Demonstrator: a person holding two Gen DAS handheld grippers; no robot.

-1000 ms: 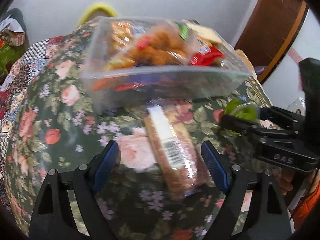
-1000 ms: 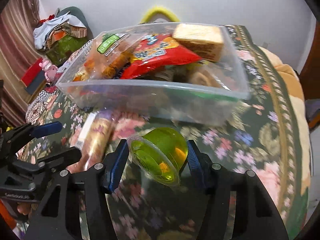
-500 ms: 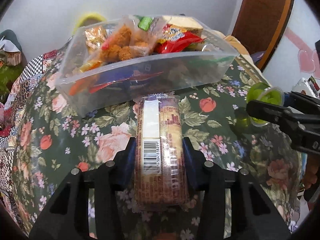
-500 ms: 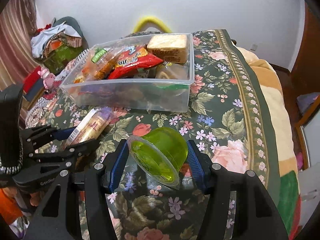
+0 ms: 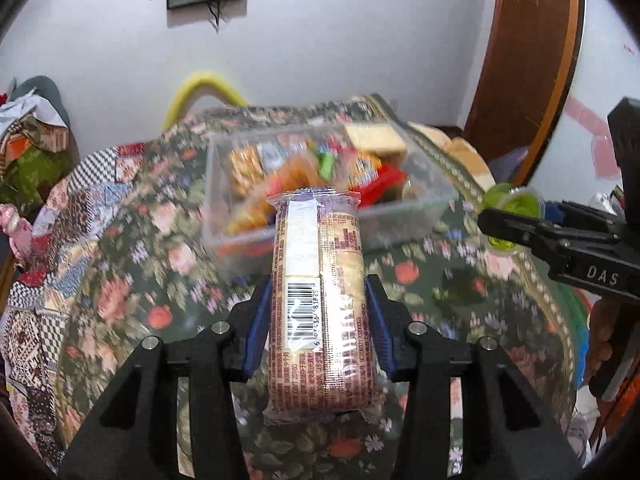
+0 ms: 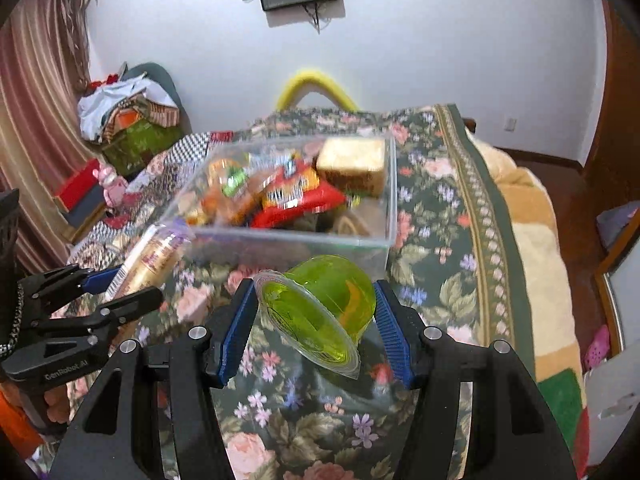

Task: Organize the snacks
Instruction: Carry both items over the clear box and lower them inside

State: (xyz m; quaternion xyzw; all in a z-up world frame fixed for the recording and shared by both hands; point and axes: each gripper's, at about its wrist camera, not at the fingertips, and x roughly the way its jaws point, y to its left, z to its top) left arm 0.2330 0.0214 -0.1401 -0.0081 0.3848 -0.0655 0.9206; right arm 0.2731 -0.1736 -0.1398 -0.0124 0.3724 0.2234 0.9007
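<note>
My left gripper (image 5: 318, 322) is shut on a long wrapped biscuit pack (image 5: 320, 300) and holds it above the floral bedspread, in front of the clear plastic bin (image 5: 424, 204) filled with snacks. My right gripper (image 6: 316, 320) is shut on a green jelly cup (image 6: 320, 308), lifted above the bedspread in front of the same bin (image 6: 292, 236). The jelly cup (image 5: 510, 208) shows at the right of the left wrist view. The biscuit pack (image 6: 154, 258) and left gripper (image 6: 116, 288) show at the left of the right wrist view.
The bin holds a red snack bag (image 6: 296, 196), a bread block (image 6: 352, 164) and other packets. A yellow curved tube (image 6: 316, 88) stands behind the bed. A pile of clothes (image 6: 124, 116) lies at the left. A wooden door (image 5: 524, 52) is at the right.
My left gripper shut on the biscuit pack and lifted it off the bedspread. Both grippers have risen and drawn back from the bin, the right still holding the jelly cup.
</note>
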